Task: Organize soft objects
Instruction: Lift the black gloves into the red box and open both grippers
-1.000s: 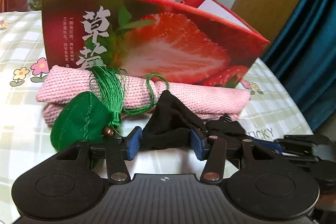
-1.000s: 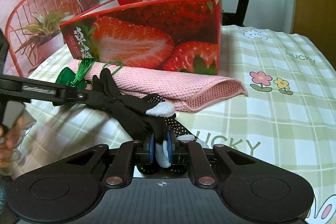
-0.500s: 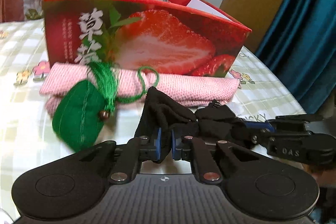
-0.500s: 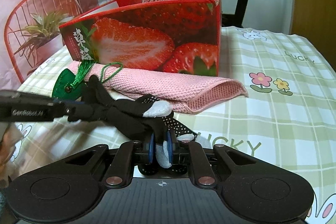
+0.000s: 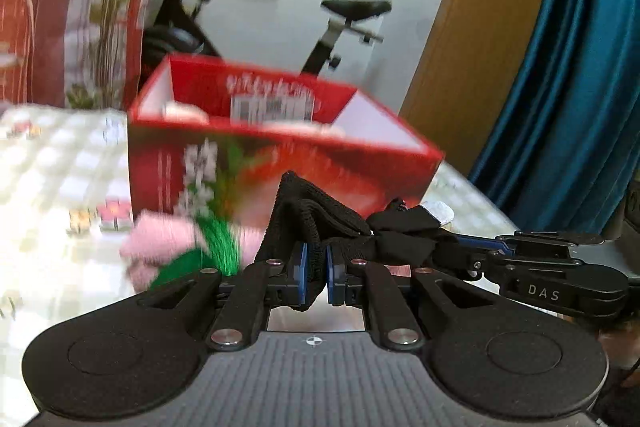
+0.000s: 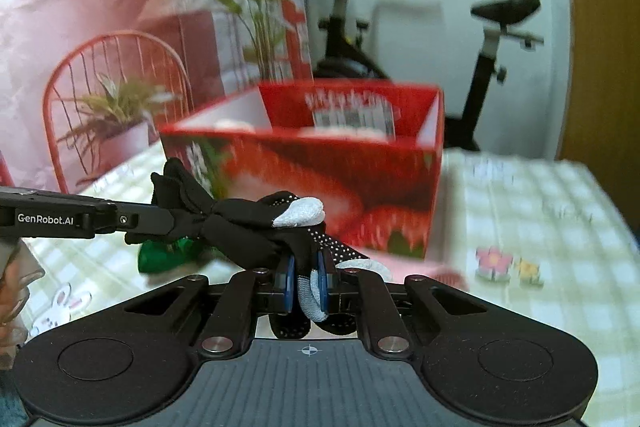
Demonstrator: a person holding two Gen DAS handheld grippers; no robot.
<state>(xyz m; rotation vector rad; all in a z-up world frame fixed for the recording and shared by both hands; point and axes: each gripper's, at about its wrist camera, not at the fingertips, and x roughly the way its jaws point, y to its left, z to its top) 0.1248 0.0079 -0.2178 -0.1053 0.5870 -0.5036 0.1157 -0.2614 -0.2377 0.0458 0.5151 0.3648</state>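
A black glove (image 5: pixel 316 215) with grey fingertips hangs stretched between both grippers, off the table. My left gripper (image 5: pixel 315 273) is shut on its knit cuff end. My right gripper (image 6: pixel 306 285) is shut on the dotted, grey-tipped finger end (image 6: pixel 302 213). Each gripper shows in the other's view: the right gripper (image 5: pixel 472 251) comes in from the right, the left gripper (image 6: pixel 160 223) from the left. Behind the glove stands the open red strawberry box (image 5: pixel 280 143) (image 6: pixel 320 147). A pink towel (image 5: pixel 160 239) and a green tasselled sachet (image 5: pixel 208 255) (image 6: pixel 160 255) lie in front of the box, blurred.
The table wears a green-checked cloth (image 6: pixel 540 227) with flower prints. A blue curtain (image 5: pixel 560 67) hangs at the right, an exercise bike (image 6: pixel 492 27) stands behind the table, and a red wire chair (image 6: pixel 100 99) with a potted plant stands at the left.
The left gripper closed on the glove's cuff. Both grippers then rose with the glove, lifting it off the table, so the box's open top now shows.
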